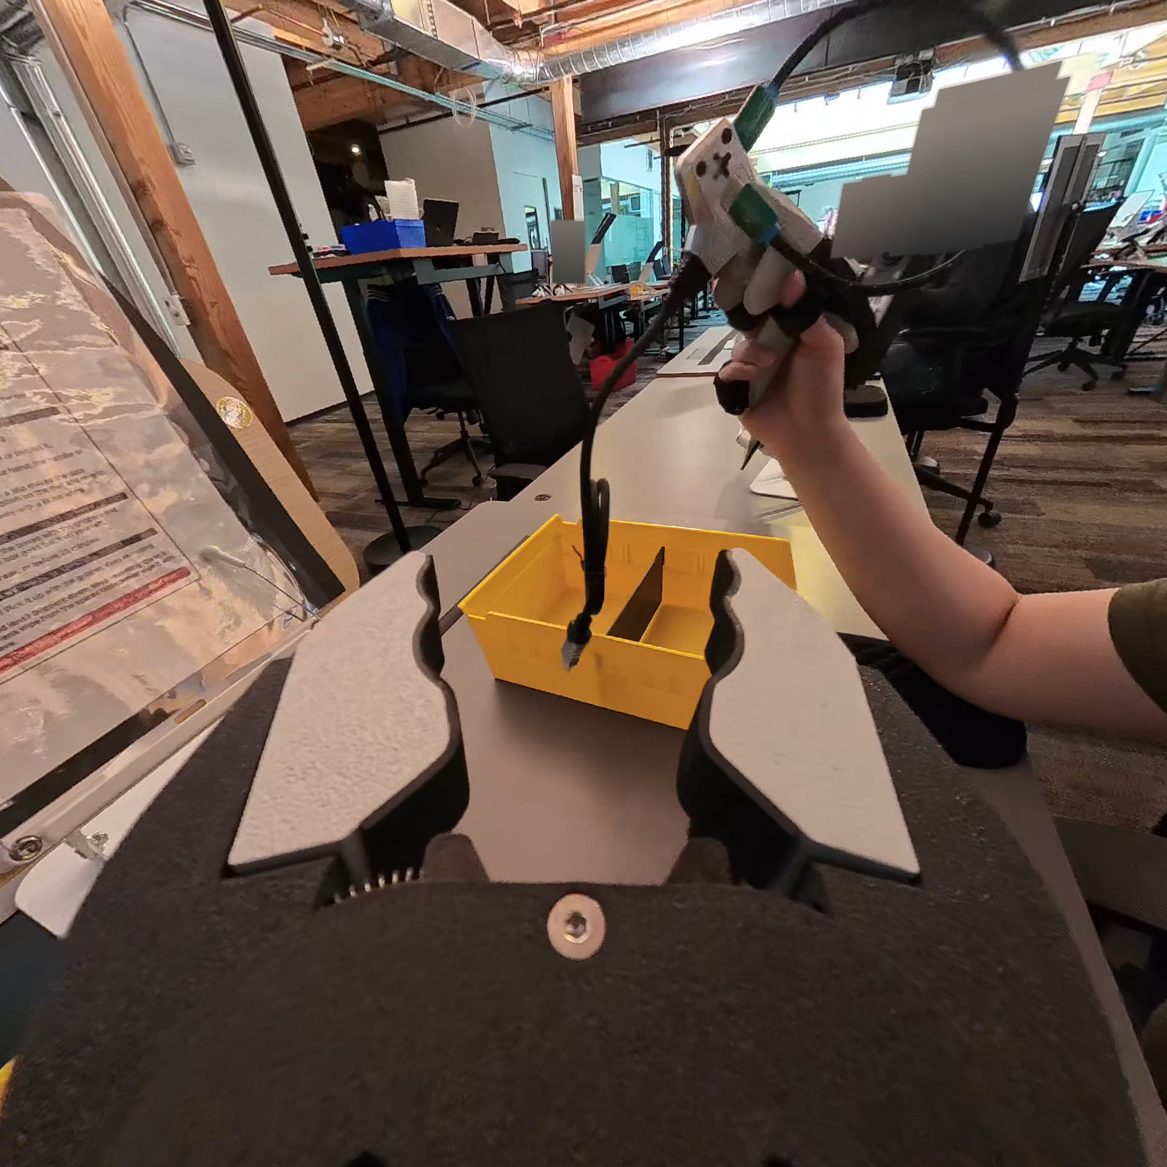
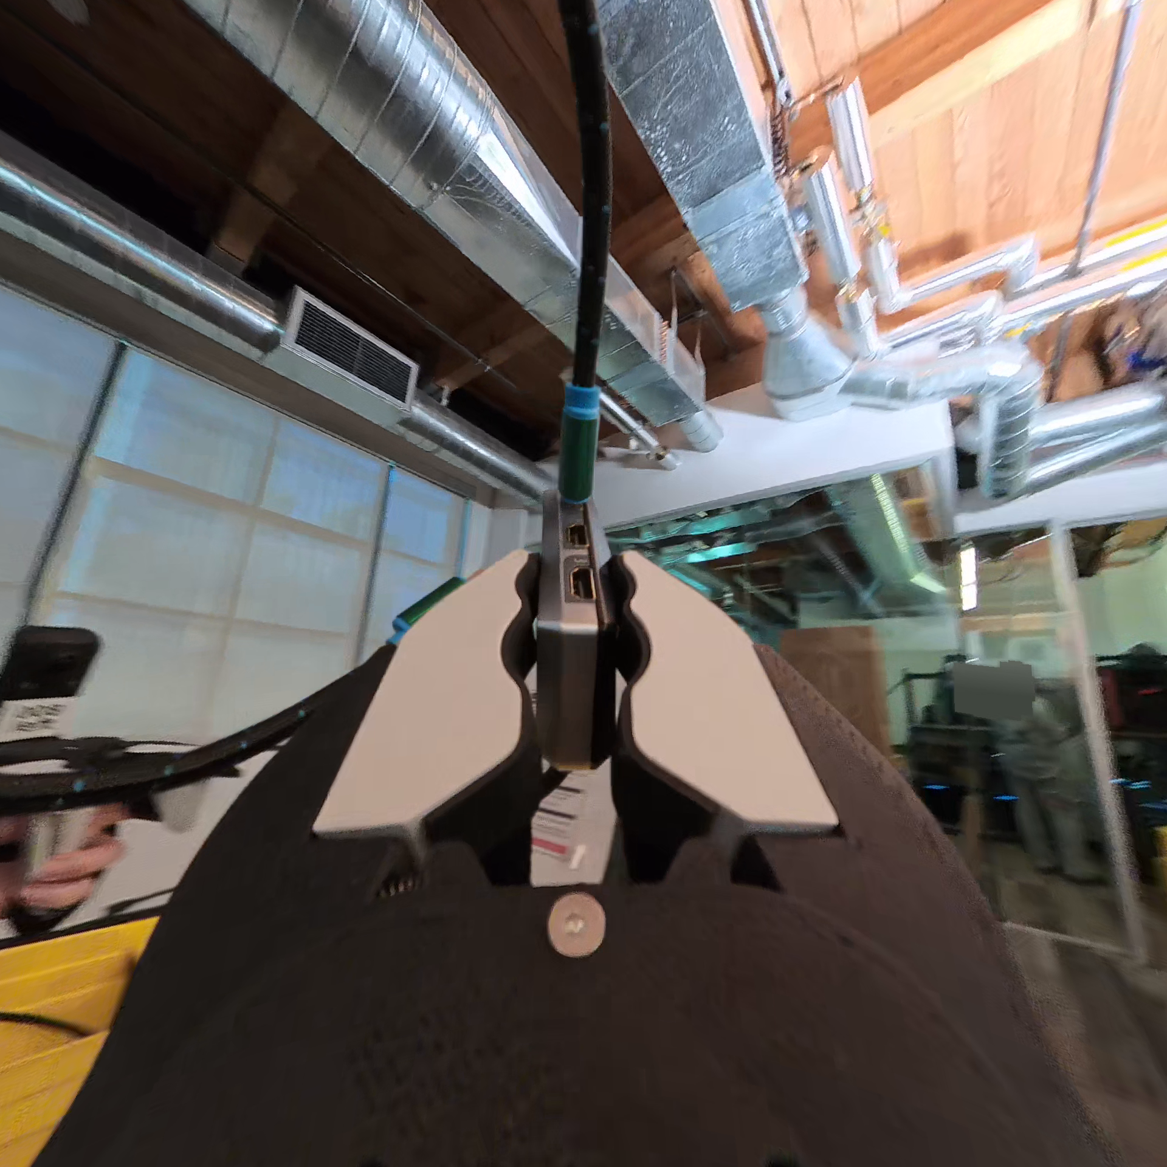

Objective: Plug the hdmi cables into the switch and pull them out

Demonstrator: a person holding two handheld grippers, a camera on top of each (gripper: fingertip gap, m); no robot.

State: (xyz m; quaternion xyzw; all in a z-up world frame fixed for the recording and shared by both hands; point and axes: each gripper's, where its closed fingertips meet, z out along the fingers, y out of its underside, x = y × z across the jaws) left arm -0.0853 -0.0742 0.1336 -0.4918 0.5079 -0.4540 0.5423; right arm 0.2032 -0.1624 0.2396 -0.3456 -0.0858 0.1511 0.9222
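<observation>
In the right wrist view my right gripper [image 2: 578,559] is shut on a flat grey switch [image 2: 568,669], held edge-on and raised toward the ceiling. A black HDMI cable with a green plug [image 2: 578,442] sits in the switch's top end. Two side ports [image 2: 580,582] are bare. A second green plug [image 2: 420,611] shows behind the left finger. In the left wrist view my left gripper [image 1: 574,562] is open and empty, low over the grey table. The right gripper [image 1: 713,189] is high at upper right. A black cable hangs from it, its loose connector [image 1: 571,650] dangling by the yellow bin [image 1: 631,682].
The yellow bin has a black divider [image 1: 638,600] and stands on the grey table [image 1: 568,789]. A clear plastic sheet holder [image 1: 95,537] leans at the left. A black pole [image 1: 303,271], office chairs and desks stand beyond. The person's forearm [image 1: 915,568] crosses the right side. About 35 cm separates my left fingertips from my right.
</observation>
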